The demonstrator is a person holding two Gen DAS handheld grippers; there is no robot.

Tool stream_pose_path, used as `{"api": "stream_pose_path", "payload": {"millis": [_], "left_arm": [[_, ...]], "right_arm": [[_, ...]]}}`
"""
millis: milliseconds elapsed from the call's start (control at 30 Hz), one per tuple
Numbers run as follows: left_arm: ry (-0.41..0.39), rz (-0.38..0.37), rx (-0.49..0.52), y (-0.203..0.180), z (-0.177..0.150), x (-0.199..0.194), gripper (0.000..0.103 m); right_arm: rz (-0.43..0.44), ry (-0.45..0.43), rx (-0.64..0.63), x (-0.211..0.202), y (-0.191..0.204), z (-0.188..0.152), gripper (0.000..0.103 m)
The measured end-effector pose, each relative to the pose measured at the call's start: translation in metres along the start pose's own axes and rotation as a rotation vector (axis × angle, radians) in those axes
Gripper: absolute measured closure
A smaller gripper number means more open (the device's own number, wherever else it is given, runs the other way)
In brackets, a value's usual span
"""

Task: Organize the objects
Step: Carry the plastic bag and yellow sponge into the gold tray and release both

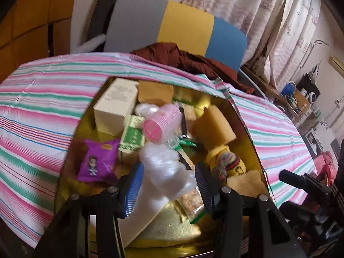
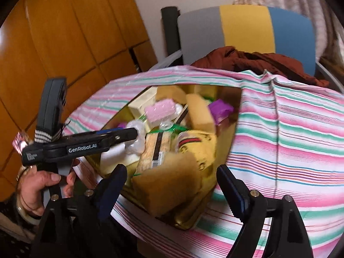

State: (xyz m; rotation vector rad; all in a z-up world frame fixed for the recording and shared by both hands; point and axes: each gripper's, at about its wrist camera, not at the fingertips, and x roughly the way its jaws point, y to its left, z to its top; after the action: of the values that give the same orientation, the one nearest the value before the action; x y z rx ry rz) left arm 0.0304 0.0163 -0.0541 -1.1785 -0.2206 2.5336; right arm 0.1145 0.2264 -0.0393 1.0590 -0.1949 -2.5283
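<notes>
In the gold box [image 1: 247, 129] on the striped table [image 1: 43, 107], the left claw [image 1: 168, 185] straddles a clear bag [image 1: 163, 167], jaws apart, not gripping. The right claw [image 2: 172, 185] hangs open, empty, over a sponge [image 2: 169, 185]. Best back the left straight out without snagging the plastic.

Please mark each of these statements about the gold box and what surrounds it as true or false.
1. The gold box sits on a striped cloth. True.
2. The purple snack packet lies outside the box. False: it lies inside, near one wall.
3. The clear plastic wrap lies between the left gripper fingers, which stand apart. True.
4. The pink cup stands upright. False: it lies tipped on its side among the other things.
5. The right gripper is shut on the sponge. False: its fingers stand wide, with the sponge in the box beyond them.
</notes>
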Motion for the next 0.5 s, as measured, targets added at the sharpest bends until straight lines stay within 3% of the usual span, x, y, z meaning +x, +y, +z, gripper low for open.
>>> {"api": "stream_pose_path", "payload": {"millis": [33, 100, 167, 233, 467, 500], "left_arm": [[-0.014, -0.002, -0.004, 0.001, 0.001, -0.003, 0.053], [-0.036, -0.008, -0.016, 0.004, 0.002, -0.007, 0.053], [-0.046, -0.018, -0.027, 0.005, 0.003, -0.009, 0.053], [-0.043, -0.016, -0.031, 0.005, 0.005, -0.009, 0.053], [-0.023, -0.03, -0.055, 0.001, 0.012, -0.016, 0.053], [-0.023, -0.011, -0.056, 0.0, 0.014, -0.018, 0.053]], "right_arm": [[0.001, -0.003, 0.004, -0.003, -0.001, 0.0, 0.026], [-0.004, 0.02, -0.007, -0.004, -0.002, 0.002, 0.057], [-0.006, 0.061, -0.028, 0.001, 0.001, 0.001, 0.073], [0.005, 0.089, -0.055, 0.008, 0.005, -0.003, 0.076], [-0.077, 0.126, -0.115, 0.033, 0.019, -0.002, 0.075], [-0.078, 0.112, -0.107, 0.03, 0.019, 0.003, 0.069]]}}
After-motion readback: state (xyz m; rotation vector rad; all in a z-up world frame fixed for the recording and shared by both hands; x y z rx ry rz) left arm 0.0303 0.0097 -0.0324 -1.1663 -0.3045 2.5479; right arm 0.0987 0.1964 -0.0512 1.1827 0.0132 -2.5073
